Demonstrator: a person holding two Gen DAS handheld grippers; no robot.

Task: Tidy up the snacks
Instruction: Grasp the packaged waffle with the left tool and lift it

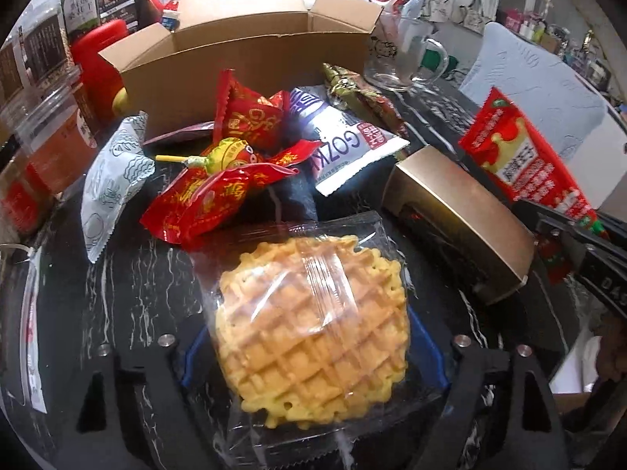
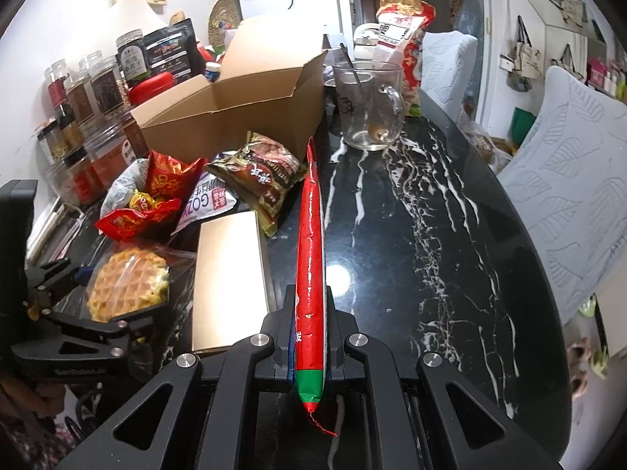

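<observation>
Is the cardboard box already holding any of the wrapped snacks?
No: the cardboard box shows a bare interior, snacks piled outside it on the table.

Waffle packet [image 1: 313,348]: near end covers the left gripper's [image 1: 313,352] blue pads; contact not readable. Red packet [image 1: 529,164]: lower end lost behind the right gripper's black frame. Cardboard box [image 2: 235,117]: inside hidden by its front wall. Jars [image 2: 86,117]: labels too small to read. Person's hand [image 2: 27,395]: cut by left edge.
</observation>
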